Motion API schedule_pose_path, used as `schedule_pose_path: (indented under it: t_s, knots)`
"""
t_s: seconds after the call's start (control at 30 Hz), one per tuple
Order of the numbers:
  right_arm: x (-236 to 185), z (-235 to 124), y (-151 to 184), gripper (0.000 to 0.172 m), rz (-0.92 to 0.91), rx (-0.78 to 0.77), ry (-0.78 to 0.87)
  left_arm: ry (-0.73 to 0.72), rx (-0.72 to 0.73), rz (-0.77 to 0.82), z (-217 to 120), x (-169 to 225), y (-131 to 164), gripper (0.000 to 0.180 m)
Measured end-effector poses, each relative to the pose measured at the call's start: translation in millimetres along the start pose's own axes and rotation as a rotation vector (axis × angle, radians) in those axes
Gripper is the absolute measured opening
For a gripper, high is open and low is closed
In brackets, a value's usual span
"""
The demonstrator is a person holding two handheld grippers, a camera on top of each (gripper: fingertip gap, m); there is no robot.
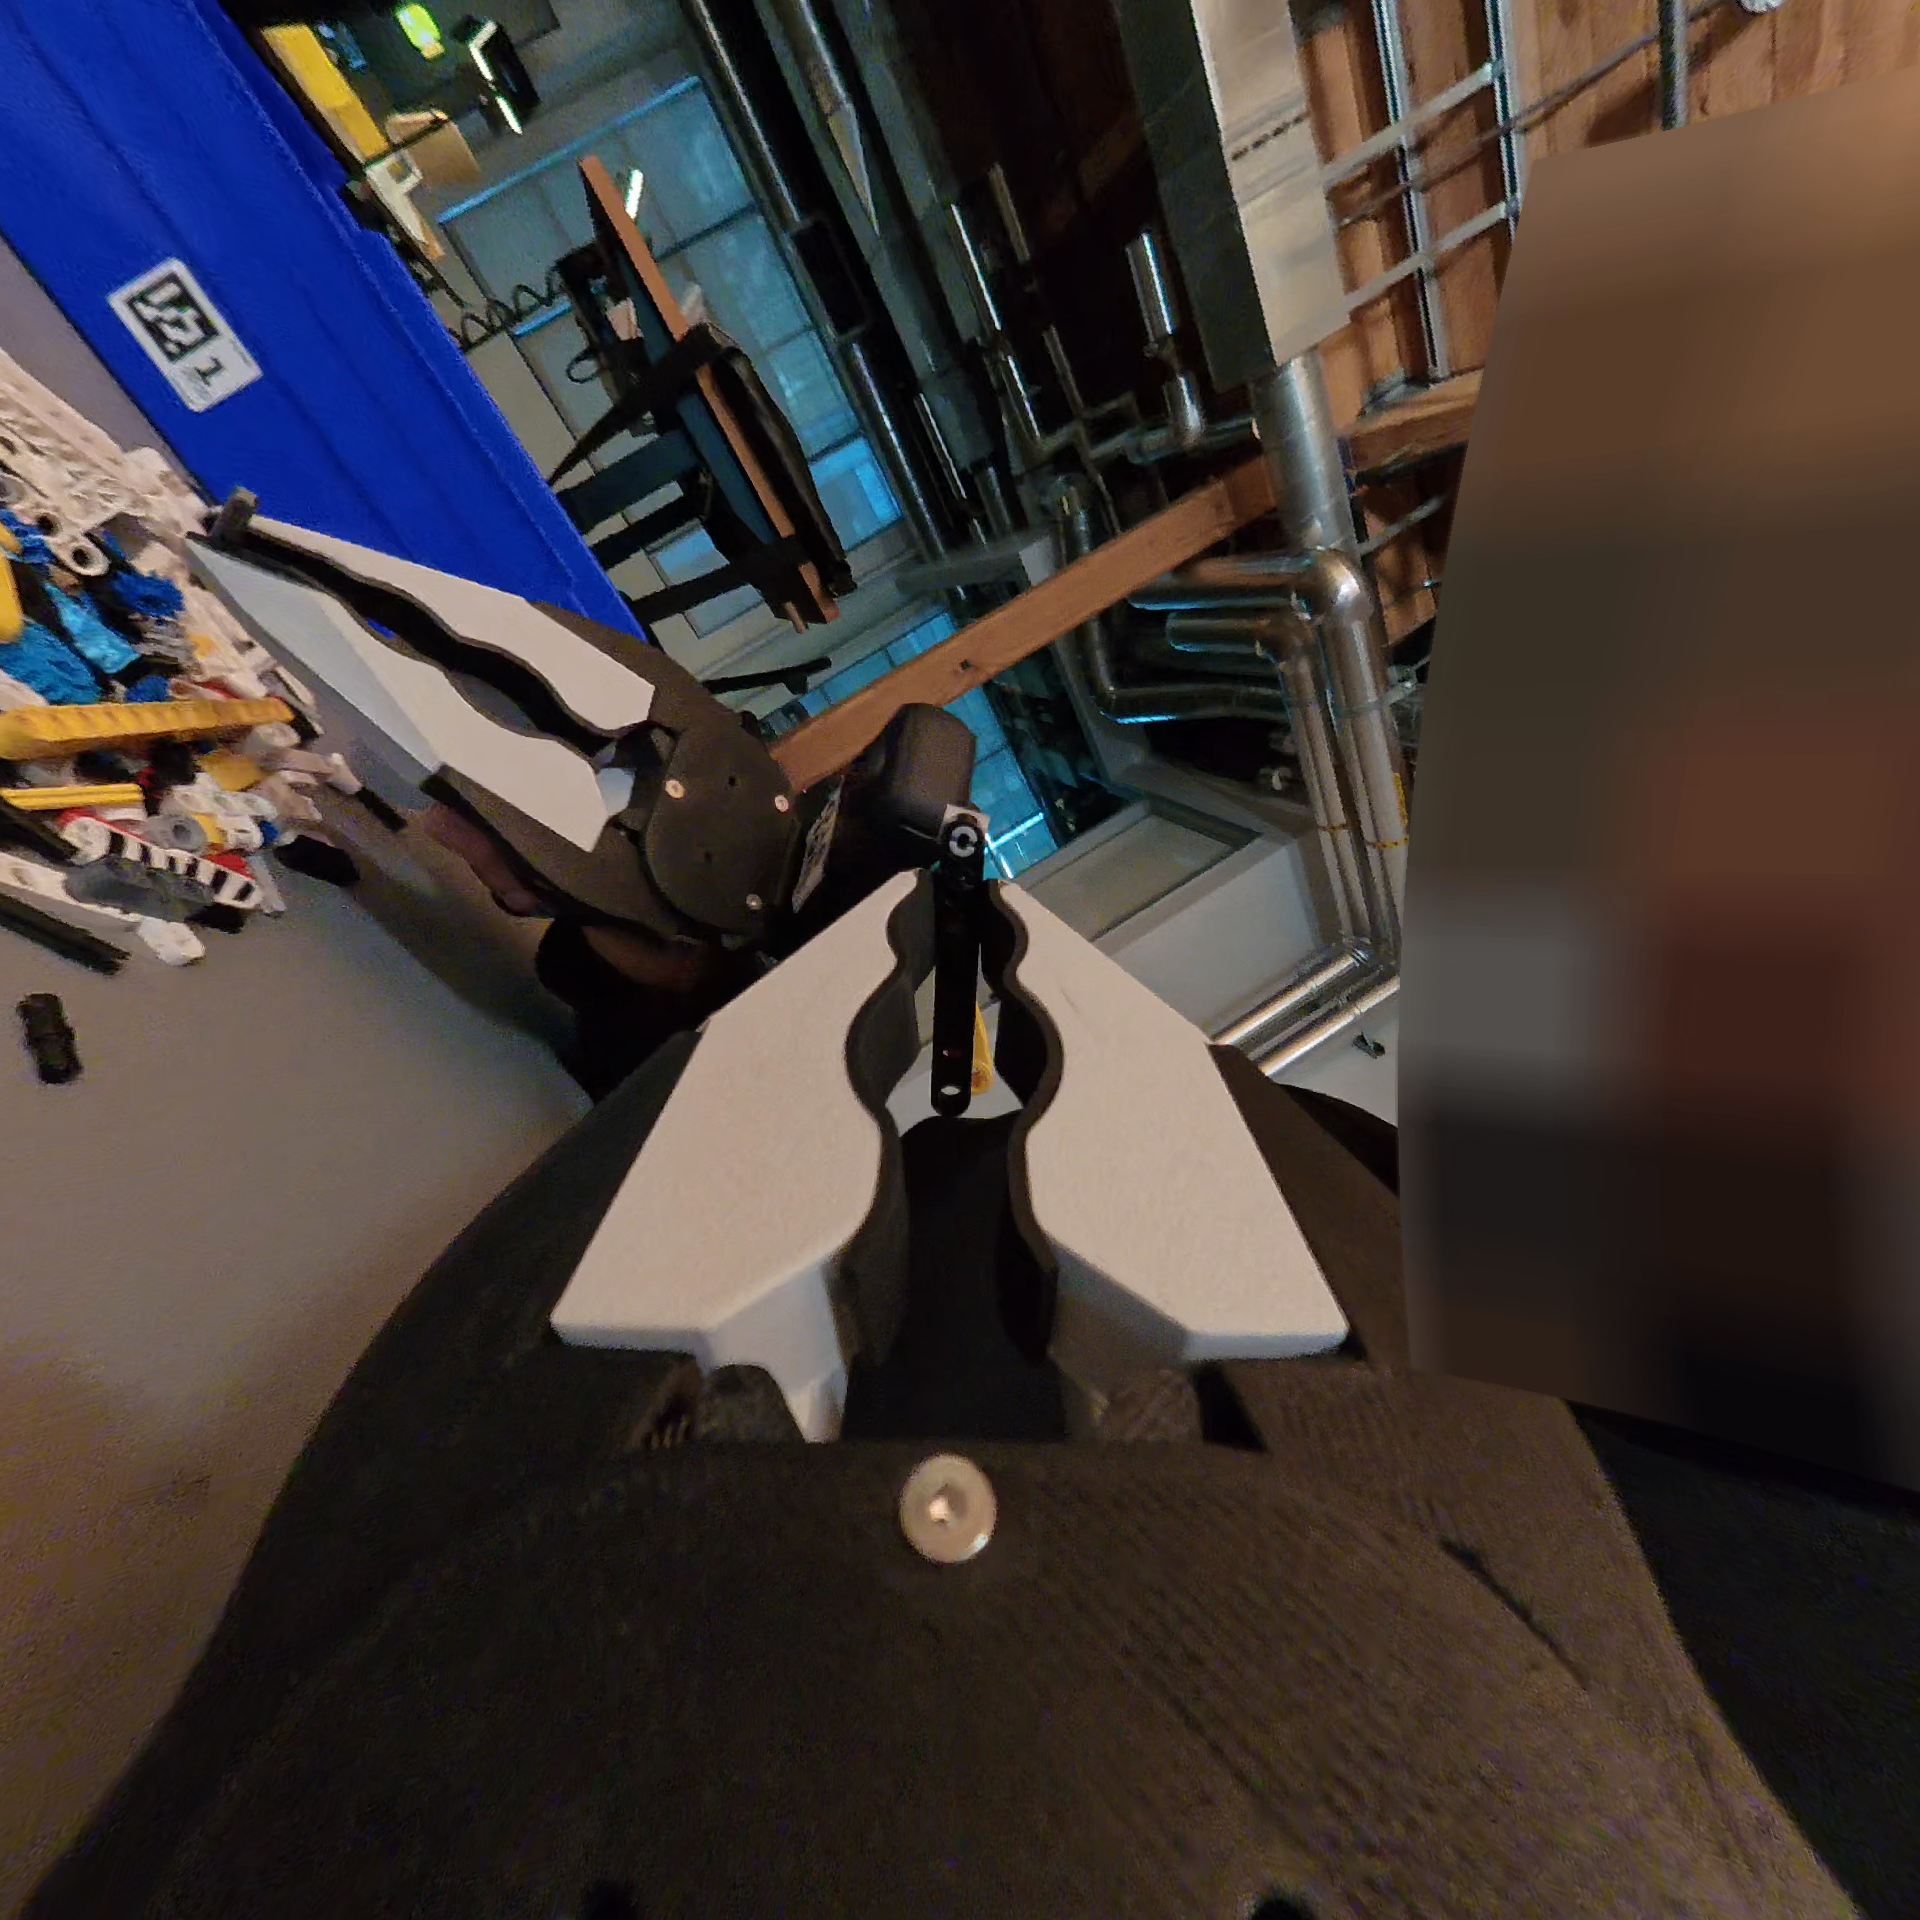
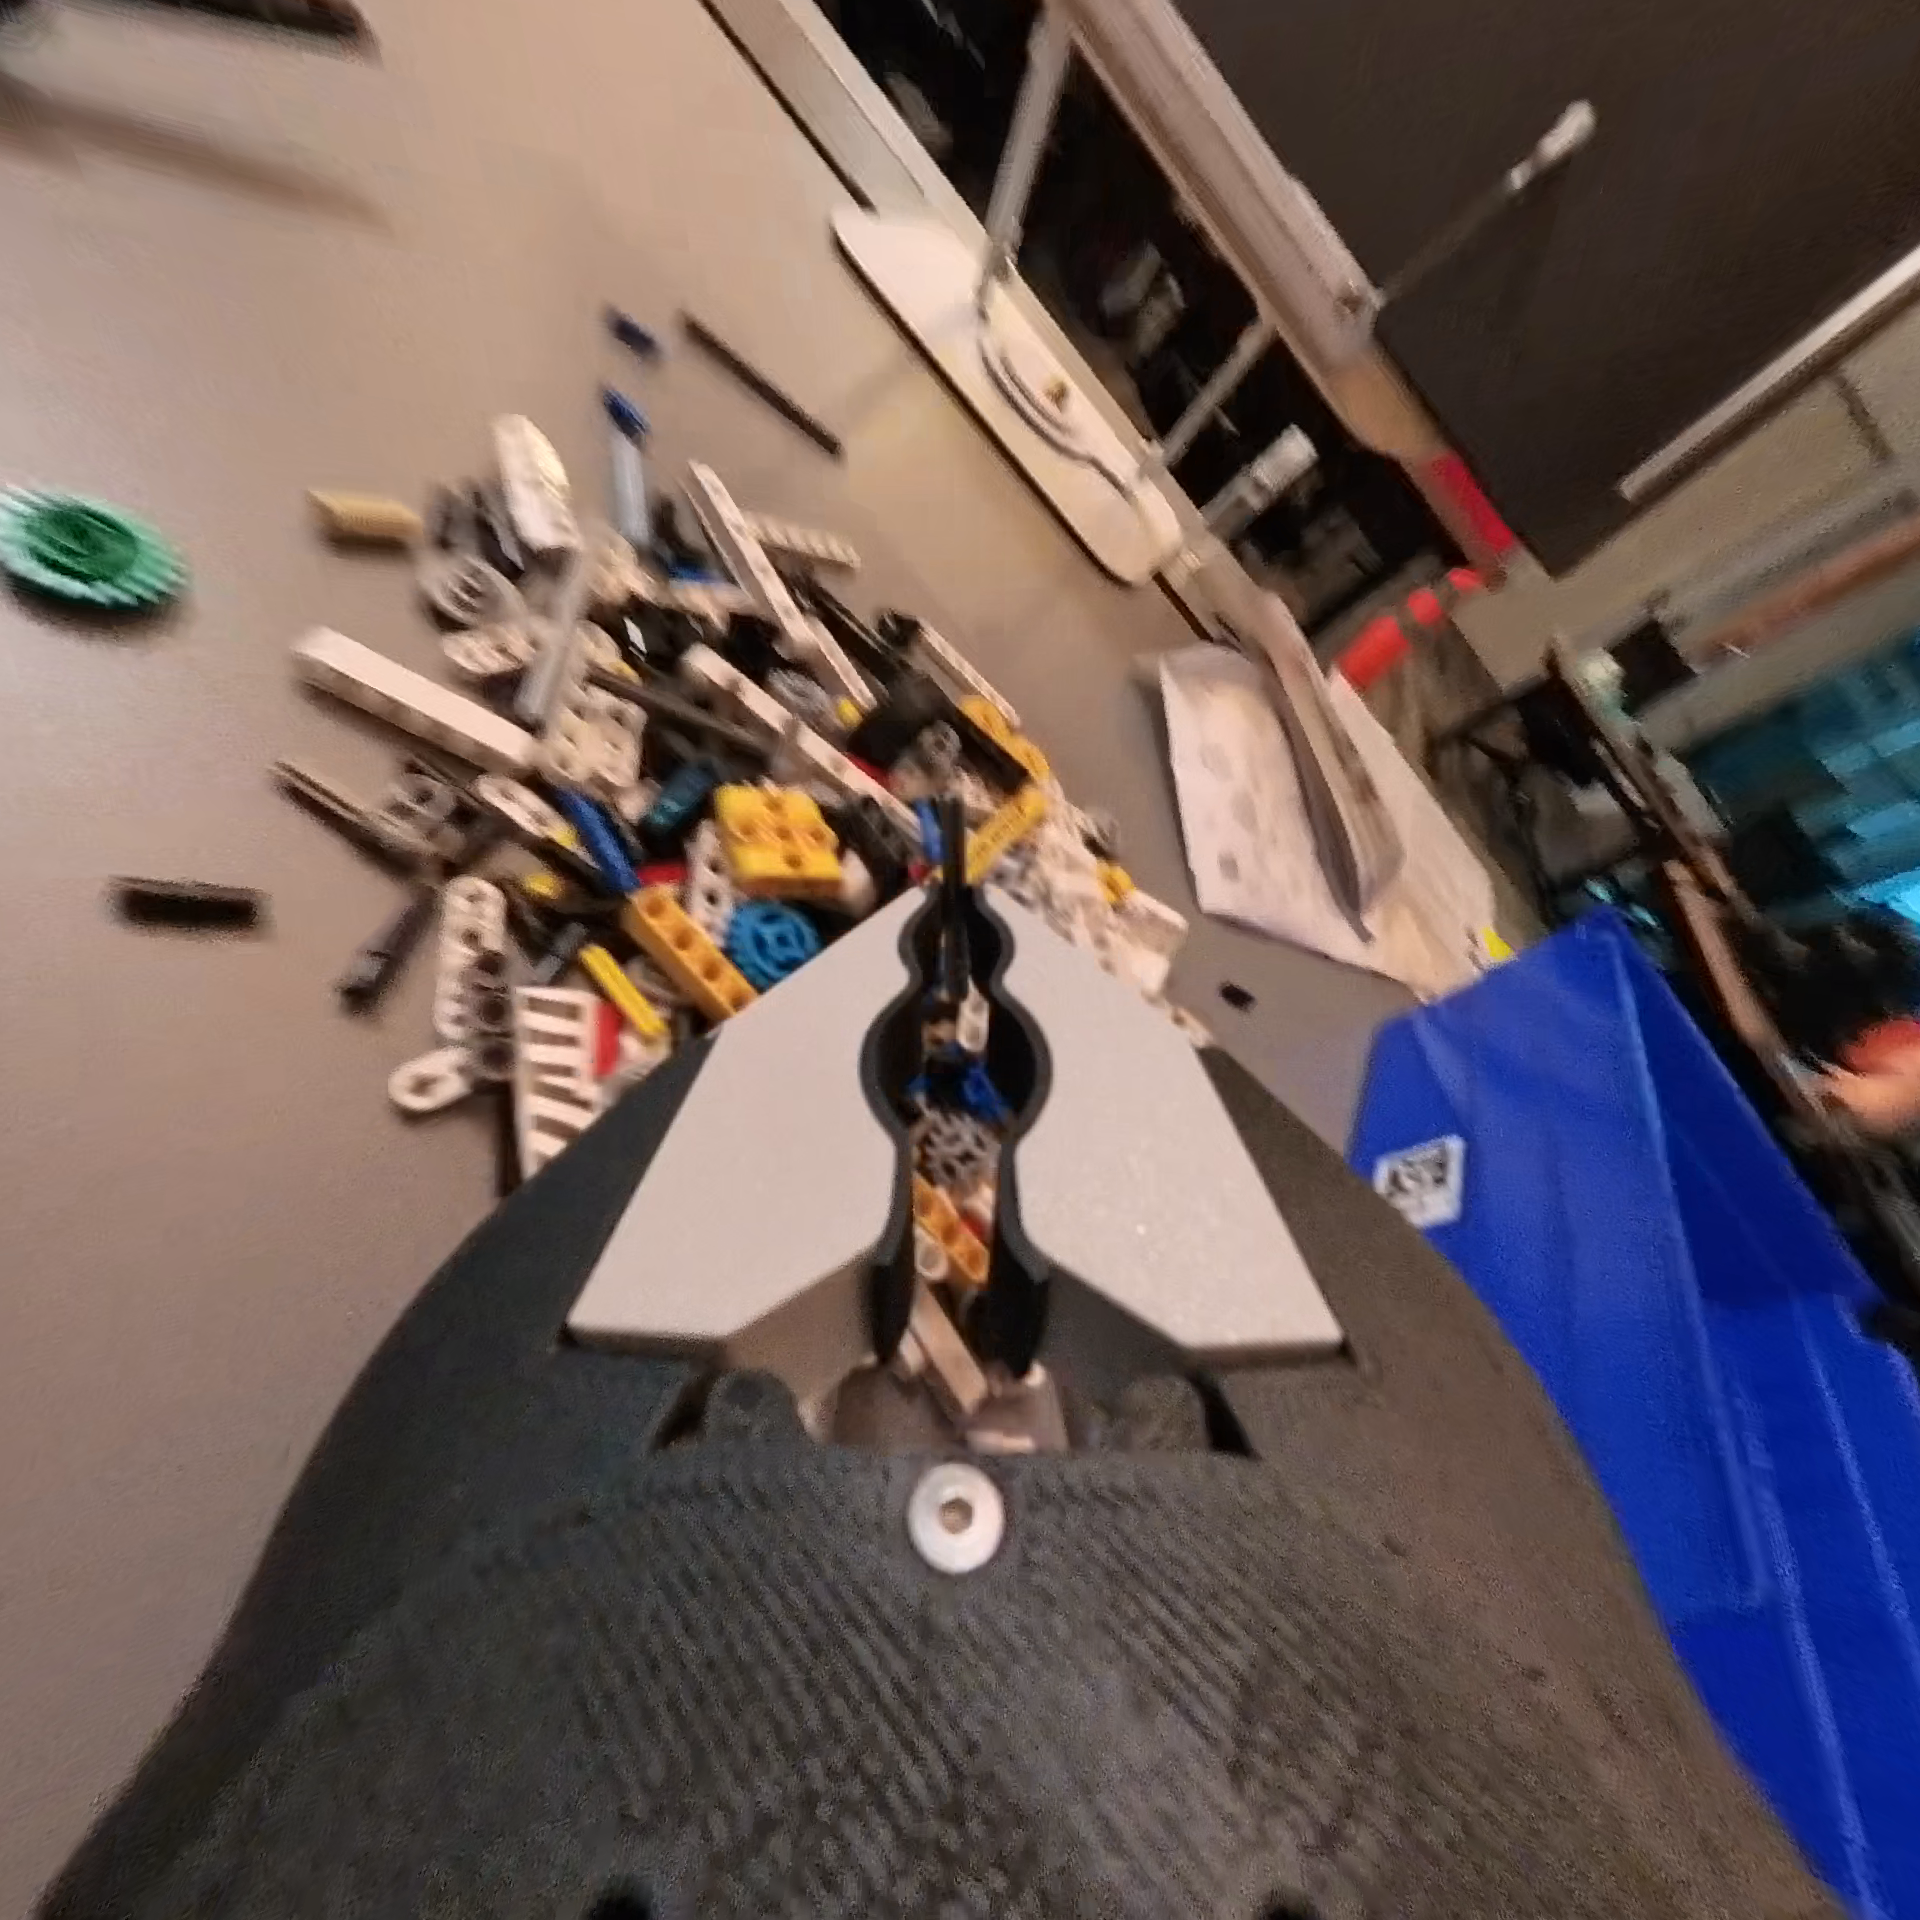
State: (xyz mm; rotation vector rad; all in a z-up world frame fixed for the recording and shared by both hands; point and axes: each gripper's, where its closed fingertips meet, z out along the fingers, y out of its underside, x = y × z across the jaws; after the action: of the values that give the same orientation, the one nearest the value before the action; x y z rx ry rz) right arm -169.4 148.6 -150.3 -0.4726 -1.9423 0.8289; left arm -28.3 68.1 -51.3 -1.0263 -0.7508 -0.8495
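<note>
Your left gripper jaws clamp a thin, stiff black plastic perforated beam; your right gripper, at 10 o'clock, pinches a slim black rod.

Both views are rather dim, with warm indoor light. The right wrist view is strongly blurred by motion: the pile of building pieces and the blue bin are smeared. The left wrist view is sharper, with cool cyan glow from far windows. Wide-angle bending shows at the edges.
</note>
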Motion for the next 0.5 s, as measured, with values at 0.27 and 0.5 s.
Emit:
schedule_pose_path:
  t_s: [0.27, 0.5]
  knots:
    - [8.9, 3.9, 12.3, 0.031, 0.050, -0.052, 0.055, -0.097, 0.031, 0.042, -6.7, -19.1, -6.7, 0.005]
    - [16.1, -9.6, -5.5, 0.030, 0.309, 0.030, -0.048, -0.216, 0.011, 0.154, -9.8, -32.9, -7.0, 0.005]
